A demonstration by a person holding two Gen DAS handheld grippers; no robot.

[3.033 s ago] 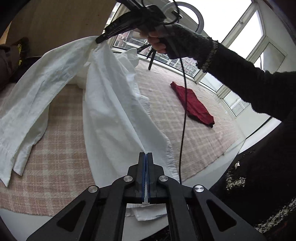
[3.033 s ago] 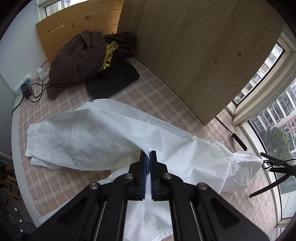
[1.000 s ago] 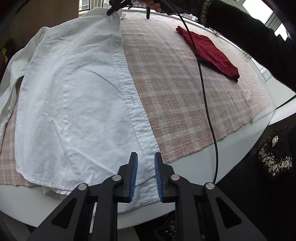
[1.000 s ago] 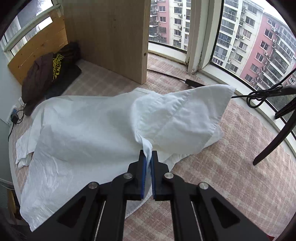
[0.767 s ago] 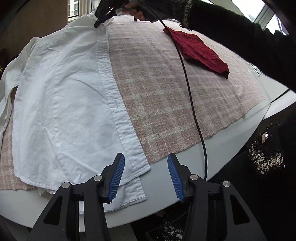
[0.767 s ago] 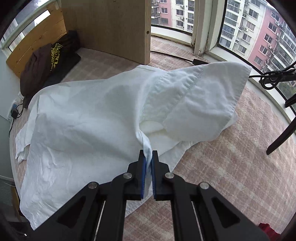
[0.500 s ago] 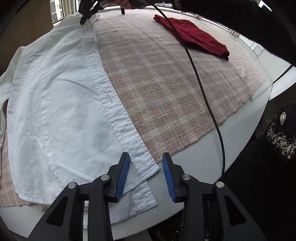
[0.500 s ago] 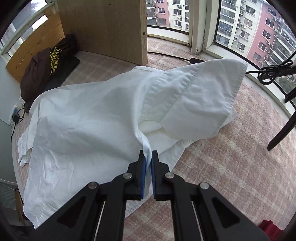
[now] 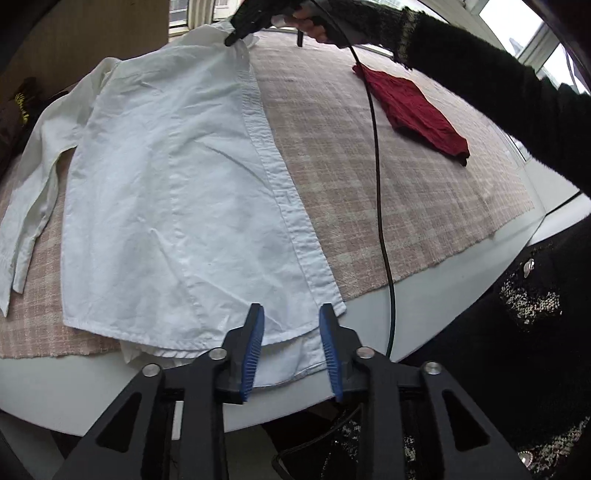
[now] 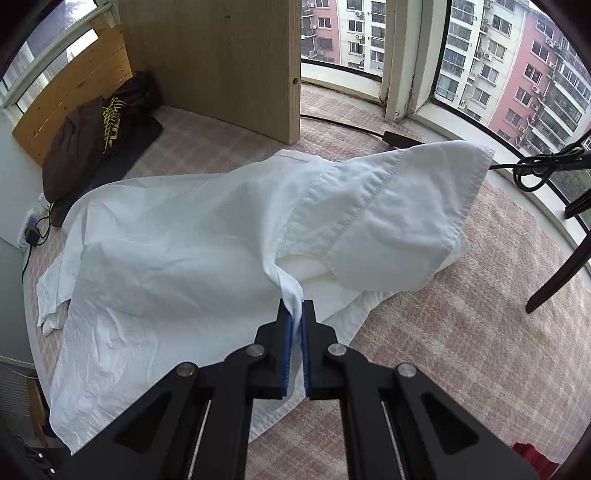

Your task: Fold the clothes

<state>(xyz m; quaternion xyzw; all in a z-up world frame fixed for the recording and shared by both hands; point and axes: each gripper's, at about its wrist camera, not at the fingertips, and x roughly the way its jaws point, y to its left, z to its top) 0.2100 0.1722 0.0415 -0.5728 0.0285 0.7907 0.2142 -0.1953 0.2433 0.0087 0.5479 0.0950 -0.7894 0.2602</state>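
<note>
A white button-up shirt [image 9: 177, 177] lies spread flat on the pink plaid cloth [image 9: 388, 177], its hem hanging over the near table edge. My left gripper [image 9: 291, 321] stands open just above that hem, holding nothing. In the right wrist view the same white shirt [image 10: 177, 266] shows with its collar lifted. My right gripper [image 10: 294, 321] is shut on a pinched twist of fabric at the collar. From the left wrist view that right gripper [image 9: 236, 37] is at the shirt's far end, held by a hand [image 9: 314, 26] in a dark sleeve.
A folded red garment [image 9: 417, 107] lies on the cloth to the right. A black cable [image 9: 380, 206] hangs across the table. A dark brown pile of clothes [image 10: 99, 140] sits by the wooden panel [image 10: 221, 62]. A power strip [image 10: 31, 225] lies at the left edge.
The shirt went from hanging in the air to lying flat on the cloth. My left gripper let go of the hem and opened. The right gripper kept its hold on the collar.
</note>
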